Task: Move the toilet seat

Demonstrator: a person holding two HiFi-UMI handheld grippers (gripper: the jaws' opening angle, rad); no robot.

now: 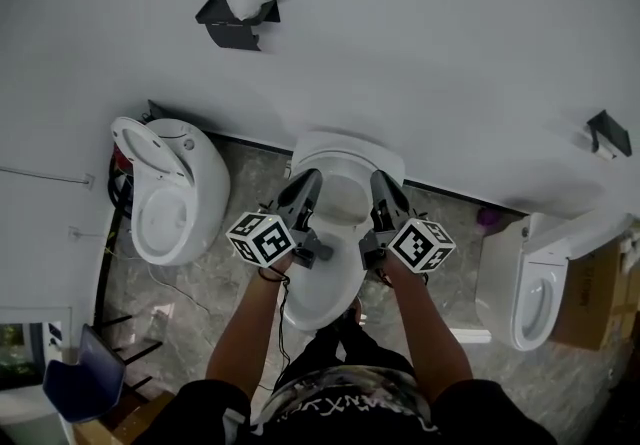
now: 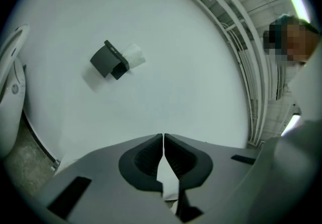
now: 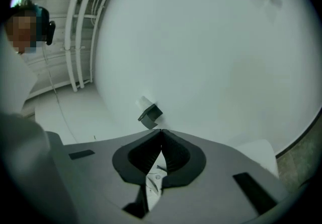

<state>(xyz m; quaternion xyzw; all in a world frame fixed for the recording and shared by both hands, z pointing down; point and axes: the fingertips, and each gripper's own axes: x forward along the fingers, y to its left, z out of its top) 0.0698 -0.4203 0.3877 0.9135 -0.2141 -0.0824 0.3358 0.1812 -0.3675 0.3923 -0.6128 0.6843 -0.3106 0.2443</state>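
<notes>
The white toilet [image 1: 322, 298] stands in the middle against the wall in the head view. Its seat and lid [image 1: 345, 155] look tilted up toward the wall, between the two grippers. My left gripper [image 1: 305, 183] reaches level along the seat's left side, my right gripper [image 1: 384, 183] along its right side. Whether either one touches the seat I cannot tell. In the left gripper view the left gripper [image 2: 163, 137] is shut, tips meeting, nothing between them. The right gripper [image 3: 161, 132] in its own view is likewise shut and empty. Both views face the bare wall.
A second toilet [image 1: 170, 193] with its lid up stands at left, a third toilet [image 1: 530, 293] at right. A paper holder [image 1: 240, 13] hangs on the wall, another holder [image 1: 608, 133] at far right. A cardboard box [image 1: 600, 303] and a blue chair [image 1: 85, 378] sit on the floor.
</notes>
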